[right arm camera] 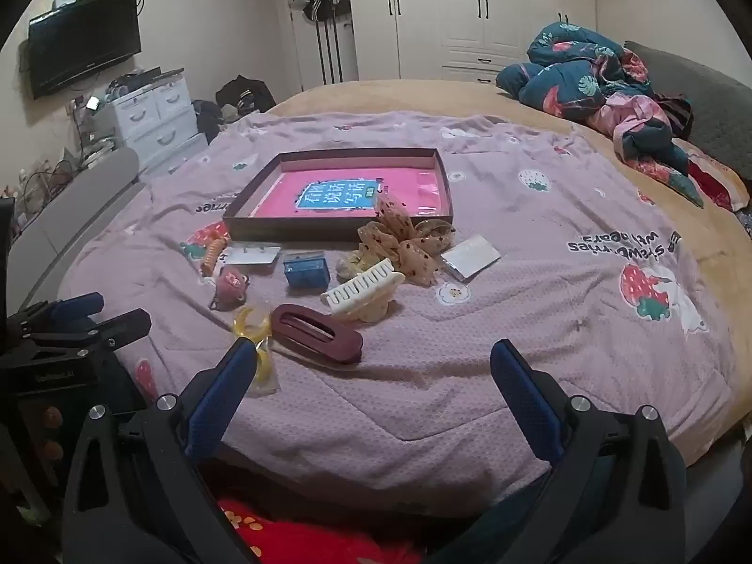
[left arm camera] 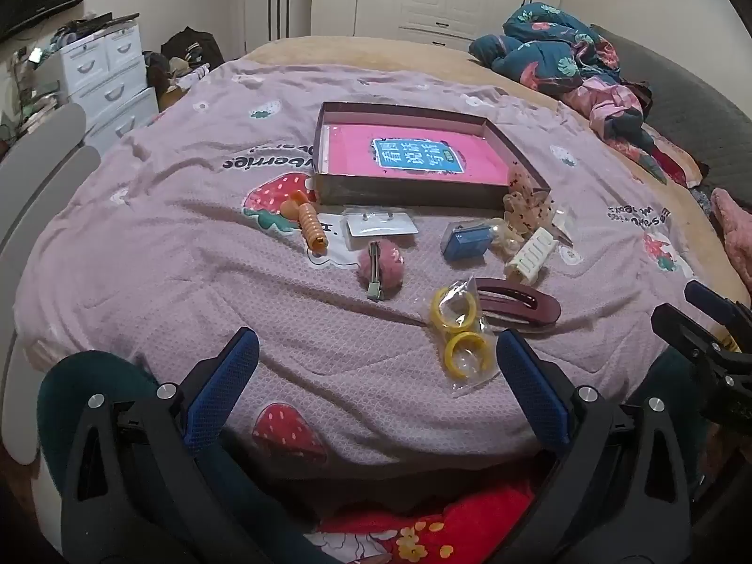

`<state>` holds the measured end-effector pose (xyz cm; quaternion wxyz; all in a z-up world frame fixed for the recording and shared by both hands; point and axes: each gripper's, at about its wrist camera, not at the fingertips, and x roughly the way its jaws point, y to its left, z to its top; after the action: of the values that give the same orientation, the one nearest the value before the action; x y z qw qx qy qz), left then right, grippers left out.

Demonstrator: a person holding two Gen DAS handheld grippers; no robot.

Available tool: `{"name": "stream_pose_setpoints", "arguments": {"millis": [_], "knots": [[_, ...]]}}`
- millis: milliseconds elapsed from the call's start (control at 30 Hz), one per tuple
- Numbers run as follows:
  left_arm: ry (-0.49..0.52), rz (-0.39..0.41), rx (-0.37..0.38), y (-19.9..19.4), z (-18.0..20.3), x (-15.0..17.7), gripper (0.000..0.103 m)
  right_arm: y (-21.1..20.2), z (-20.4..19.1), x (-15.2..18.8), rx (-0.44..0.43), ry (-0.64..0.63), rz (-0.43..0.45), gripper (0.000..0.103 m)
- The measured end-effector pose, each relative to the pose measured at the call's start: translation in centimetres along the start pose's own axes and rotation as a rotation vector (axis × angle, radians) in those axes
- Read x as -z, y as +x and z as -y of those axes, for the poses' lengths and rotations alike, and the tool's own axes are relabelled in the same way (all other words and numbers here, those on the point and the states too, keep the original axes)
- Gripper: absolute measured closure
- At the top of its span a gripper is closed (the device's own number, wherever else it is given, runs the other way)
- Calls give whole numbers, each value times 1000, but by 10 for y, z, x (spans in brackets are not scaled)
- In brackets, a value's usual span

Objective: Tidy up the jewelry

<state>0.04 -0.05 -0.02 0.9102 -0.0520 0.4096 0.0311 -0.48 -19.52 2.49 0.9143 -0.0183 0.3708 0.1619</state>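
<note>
A shallow brown box [left arm camera: 413,190] [right arm camera: 338,228] with a pink booklet inside lies on the purple bed cover. In front of it lie an orange spiral clip [left arm camera: 311,225], a pink pompom clip [left arm camera: 379,267], a blue case [left arm camera: 465,240] [right arm camera: 305,270], a white claw clip [left arm camera: 531,254] [right arm camera: 362,289], a maroon clip [left arm camera: 517,303] [right arm camera: 317,331], bagged yellow rings [left arm camera: 460,329] and a dotted bow [right arm camera: 404,239]. My left gripper [left arm camera: 376,362] is open and empty, near the rings. My right gripper [right arm camera: 373,376] is open and empty, just short of the maroon clip.
A crumpled floral quilt [right arm camera: 597,80] lies at the far right of the bed. White drawers [right arm camera: 155,117] and a wall television [right arm camera: 84,56] stand at the left. Wardrobes [right arm camera: 470,14] are behind. Each gripper shows at the edge of the other's view.
</note>
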Motion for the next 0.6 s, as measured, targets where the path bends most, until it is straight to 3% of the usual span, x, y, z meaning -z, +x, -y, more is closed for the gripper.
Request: {"name": "stream_pose_setpoints", "arguments": {"millis": [600], "knots": [[-4,14,5,-5,0,-3,8,-9,-1,1,-32,30,17,4]]}}
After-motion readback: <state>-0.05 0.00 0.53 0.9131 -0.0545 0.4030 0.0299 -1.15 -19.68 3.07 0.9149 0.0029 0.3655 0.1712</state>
